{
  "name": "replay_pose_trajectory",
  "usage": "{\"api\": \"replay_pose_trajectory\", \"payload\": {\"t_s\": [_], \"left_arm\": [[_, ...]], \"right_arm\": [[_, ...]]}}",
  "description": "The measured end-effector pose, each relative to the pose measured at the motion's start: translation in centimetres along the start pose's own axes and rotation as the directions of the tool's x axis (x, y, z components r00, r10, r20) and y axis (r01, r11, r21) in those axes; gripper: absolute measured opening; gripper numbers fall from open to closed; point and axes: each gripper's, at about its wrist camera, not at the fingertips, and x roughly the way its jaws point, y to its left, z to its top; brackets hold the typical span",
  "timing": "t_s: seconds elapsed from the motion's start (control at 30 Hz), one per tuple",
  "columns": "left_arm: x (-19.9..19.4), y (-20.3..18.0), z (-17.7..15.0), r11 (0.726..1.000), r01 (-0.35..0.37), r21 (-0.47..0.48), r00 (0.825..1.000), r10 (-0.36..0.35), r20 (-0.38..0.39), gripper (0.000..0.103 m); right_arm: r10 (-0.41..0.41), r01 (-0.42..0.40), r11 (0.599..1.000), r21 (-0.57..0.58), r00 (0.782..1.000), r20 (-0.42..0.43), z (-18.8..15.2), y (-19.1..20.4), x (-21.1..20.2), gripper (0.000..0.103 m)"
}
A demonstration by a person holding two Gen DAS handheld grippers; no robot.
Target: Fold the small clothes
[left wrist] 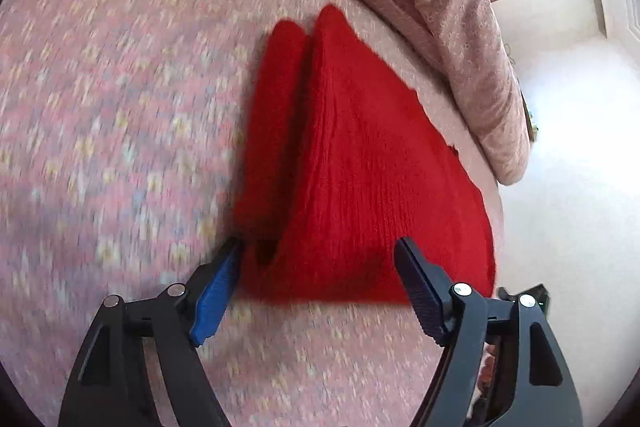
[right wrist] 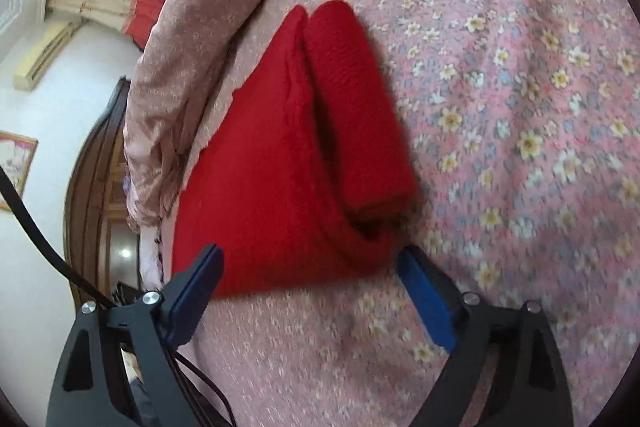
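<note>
We see open flowered bedspread (left wrist: 100, 115) stretching wide to one side of the red garment (left wrist: 360, 167), flat and bare enough for a tool to sweep across. On the garment's other side a bunched brown quilt (left wrist: 452, 27) rises just beside it, leaving only a narrow strip of bedding between them. In the right wrist view the same quilt (right wrist: 188, 39) walls off that edge, with the bed's drop-off beyond. Bare bedspread (right wrist: 320, 347) also lies between each spread tool and the garment's near hem.

left hand-held gripper (left wrist: 320, 259): jaws spread wide | right hand-held gripper (right wrist: 310, 263): jaws spread wide
</note>
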Motion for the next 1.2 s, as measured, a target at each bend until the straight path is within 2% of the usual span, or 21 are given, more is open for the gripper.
{"api": "replay_pose_trajectory", "payload": {"t_s": [0.1, 0.23, 0.3, 0.4, 0.53, 0.67, 0.73, 0.77, 0.83, 0.87, 0.9, 0.93, 1.1, 1.2], "left_arm": [[1.3, -0.3, 1.4, 1.0, -0.001, 0.014, 0.999, 0.001, 0.047, 0.072], [2.0, -0.6, 2.2, 1.0, 0.024, -0.009, 0.998, -0.023, 0.062, 0.073], [2.1, -0.7, 2.0, 0.999, 0.041, -0.017, 0.998, -0.04, 0.046, 0.073], [2.0, -0.3, 0.5, 0.991, 0.118, -0.067, 0.993, -0.118, 0.004, 0.073], [2.2, -0.2, 0.5, 0.984, 0.15, -0.098, 0.988, -0.151, -0.007, 0.073], [2.5, 0.7, 1.8, 0.965, 0.203, -0.168, 0.979, -0.199, 0.04, 0.073], [2.7, 0.7, 2.2, 0.958, 0.217, -0.186, 0.976, -0.209, 0.061, 0.072], [2.7, 0.7, 2.2, 0.96, 0.209, -0.187, 0.978, -0.201, 0.061, 0.07], [2.5, 0.5, 2.1, 0.973, 0.168, -0.161, 0.985, -0.161, 0.054, 0.05], [2.7, 0.2, 1.8, 0.982, 0.121, -0.144, 0.992, -0.117, 0.038, 0.028], [3.1, -0.2, 1.6, 0.986, 0.098, -0.135, 0.995, -0.095, 0.023, 0.026], [3.3, -0.4, 1.3, 0.985, 0.105, -0.139, 0.994, -0.103, 0.022, 0.025], [2.6, 0.1, 0.9, 0.959, 0.186, -0.215, 0.982, -0.183, 0.034, 0.021], [1.8, -0.8, 0.1, 0.975, 0.152, -0.163, 0.988, -0.151, 0.019, 0.02]], "right_arm": [[-0.031, 0.036, 0.996, -0.081, 0.997, 0.065, 1.9, 1.0, 0.7, 0.094], [0.031, -0.02, 0.996, -0.092, 0.993, 0.117, 2.6, 1.2, 1.4, 0.103], [0.034, -0.024, 0.995, -0.101, 0.994, 0.105, 2.7, 1.8, 1.7, 0.103], [0.066, -0.06, 0.992, -0.113, 0.996, 0.054, 2.0, 2.5, 2.3, 0.102], [0.089, -0.079, 0.991, -0.109, 0.991, 0.096, 1.8, 2.3, 2.2, 0.1], [0.118, -0.11, 0.992, -0.066, 0.984, 0.132, 1.8, 1.4, 1.8, 0.097], [0.107, -0.099, 0.993, -0.061, 0.985, 0.134, 1.9, 1.3, 1.8, 0.091], [0.099, -0.091, 0.994, -0.063, 0.986, 0.134, 1.8, 1.1, 1.6, 0.083], [0.058, -0.05, 0.997, -0.066, 0.99, 0.127, 1.7, 1.1, 1.9, 0.056], [0.035, -0.028, 0.998, -0.056, 0.992, 0.12, 1.7, 0.8, 2.0, 0.035], [0.04, -0.036, 0.999, -0.039, 0.993, 0.113, 1.6, 0.6, 2.2, 0.034], [0.047, -0.044, 0.999, -0.028, 0.992, 0.114, 1.6, 0.3, 2.1, 0.032], [0.019, -0.007, 0.995, -0.099, 0.992, 0.122, 1.1, 1.0, 1.2, 0.025], [0.032, -0.02, 0.995, -0.101, 0.993, 0.115, 0.2, 0.8, 0.2, 0.025]]}}
